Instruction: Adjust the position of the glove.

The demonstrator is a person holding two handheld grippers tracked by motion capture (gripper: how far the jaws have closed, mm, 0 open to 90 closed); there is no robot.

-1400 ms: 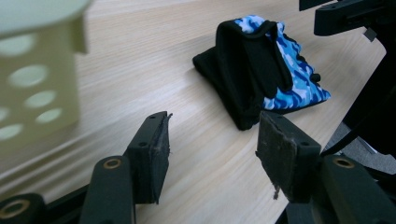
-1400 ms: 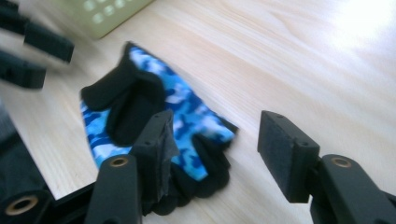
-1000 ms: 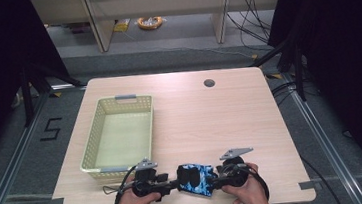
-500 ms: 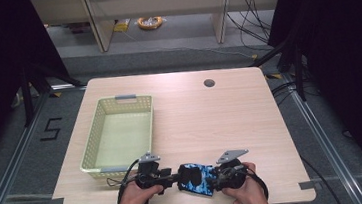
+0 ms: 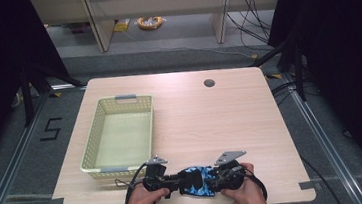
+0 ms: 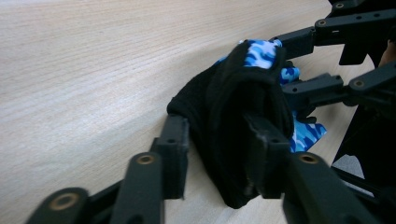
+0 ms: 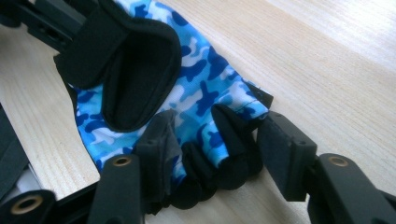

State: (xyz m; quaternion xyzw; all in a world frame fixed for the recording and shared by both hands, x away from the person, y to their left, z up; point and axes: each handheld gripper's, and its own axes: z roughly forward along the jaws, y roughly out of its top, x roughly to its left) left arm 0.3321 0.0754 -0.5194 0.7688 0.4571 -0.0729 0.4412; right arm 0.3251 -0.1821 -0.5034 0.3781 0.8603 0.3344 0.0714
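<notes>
Pale wood-grain table (image 5: 221,123) filled the scene, and at its near edge 2 hands worked a blue camouflage glove (image 5: 196,181) lying between them. On the person's left, the left gripper (image 6: 217,156) had just been closing, its 2 jaws pressed against the black cuff end of the glove. The right gripper (image 7: 219,149) had also been closing, its jaws straddling the short finger stubs of the glove; from its own view 1 pad seemed to touch the fabric while the other stood just beside it, though I could not tell for certain. Farther back on the left sat a pale yellow basket (image 5: 97,140), well apart from the glove. Beyond it, a small round hole (image 5: 209,83) marked the far side.
</notes>
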